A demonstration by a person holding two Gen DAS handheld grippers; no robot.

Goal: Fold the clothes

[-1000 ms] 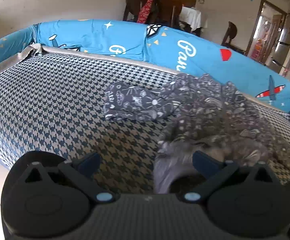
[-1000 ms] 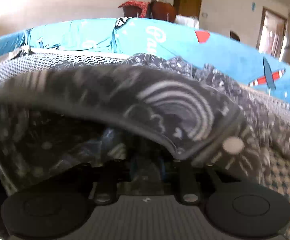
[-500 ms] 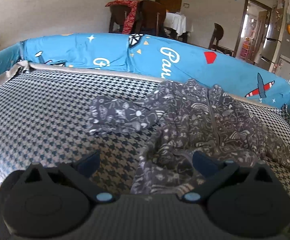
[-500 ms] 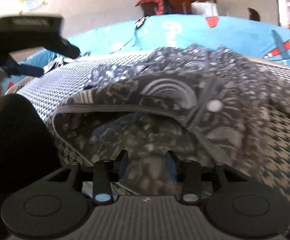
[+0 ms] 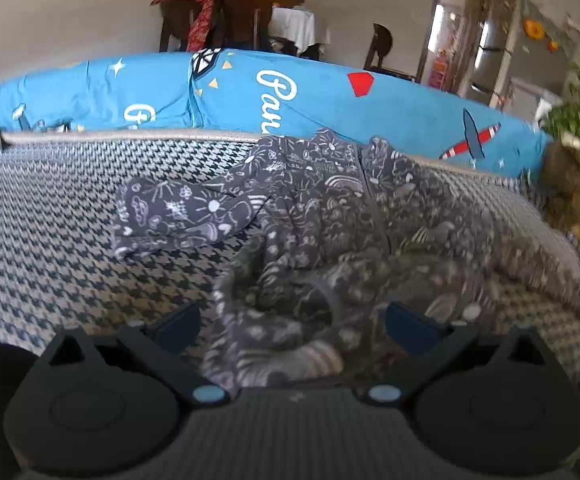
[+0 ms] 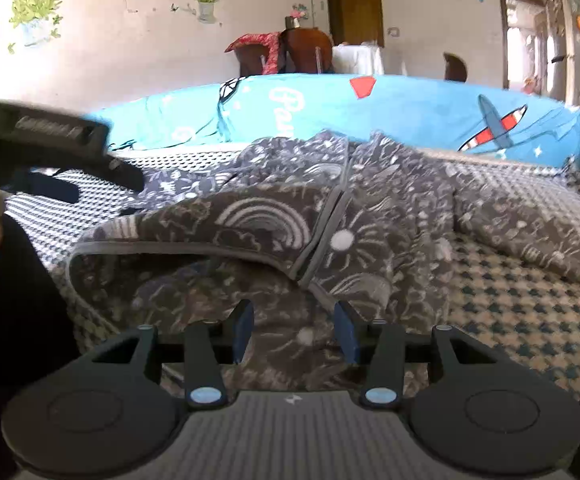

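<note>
While the garment lies rumpled on the houndstooth bed, nothing is folded yet, so the step in hand looks like getting a clean hold on its near hem to spread it flat. On the left, one sleeve lies out across the check cloth, apart from the bunched body. The left gripper hovers at the near edge with its jaws spread wide, a heap of hem between them but not pinched. It does best to close on the bound edge alone, not the whole bundle, or layers will drag together. Further right, the front opening runs up the middle towards the blue bolster. The right gripper has its jaws partly apart with fabric lying between them; whether the pads touch it, I cannot tell. A raised flap arches over it, so it should take a single layer. The other sleeve trails off right.
</note>
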